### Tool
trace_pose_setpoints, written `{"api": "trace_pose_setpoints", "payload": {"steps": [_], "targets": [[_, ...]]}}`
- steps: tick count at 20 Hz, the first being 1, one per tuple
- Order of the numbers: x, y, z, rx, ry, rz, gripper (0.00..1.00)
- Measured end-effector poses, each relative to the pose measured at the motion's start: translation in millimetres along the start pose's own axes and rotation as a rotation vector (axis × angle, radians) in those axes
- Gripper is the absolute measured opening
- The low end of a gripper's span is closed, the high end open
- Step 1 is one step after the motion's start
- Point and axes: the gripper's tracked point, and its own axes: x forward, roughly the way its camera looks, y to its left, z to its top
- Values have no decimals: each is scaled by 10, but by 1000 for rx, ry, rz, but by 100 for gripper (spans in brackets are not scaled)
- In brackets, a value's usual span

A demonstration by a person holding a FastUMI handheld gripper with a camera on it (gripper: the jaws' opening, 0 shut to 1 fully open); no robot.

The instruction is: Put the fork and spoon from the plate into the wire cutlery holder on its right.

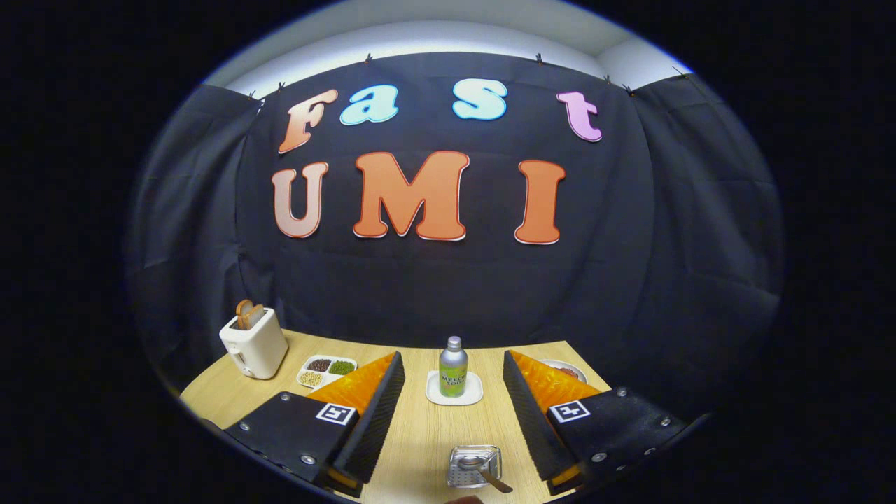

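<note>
I hold the hand-held gripper high above the worktop, its fingers spread wide apart with nothing between them. Low between them, close under the gripper, stands the wire holder, and a spoon already rests in it, bowl inside and handle leaning out toward the right finger. I judge the spoon done and the fork as what remains. A red-rimmed plate peeks out beyond the right finger, but I cannot tell whether a fork lies on it. To do this well, I would tilt down and swing until the plate sits just ahead of the fingers, then come in across the fork's handle. A bottle on a white coaster stands beyond the fingers, between them; a toaster and a snack tray sit well off left.
</note>
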Motion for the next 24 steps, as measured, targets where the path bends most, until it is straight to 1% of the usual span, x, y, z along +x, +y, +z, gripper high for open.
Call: {"api": "trace_pose_setpoints", "payload": {"steps": [3,4,5,10,12,15,20,24], "targets": [[-24,178,71,20,-49,18,91],[-24,254,72,20,-55,29,95],[-20,340,53,15,-55,39,97],[-20,885,-62,11,-48,89,97],[-25,1176,-185,10,-20,134,97],[-18,1494,-379,-11,18,169,97],[-72,1920,-884,-20,124,182,97],[-123,2146,-1337,-57,232,185,97]]}}
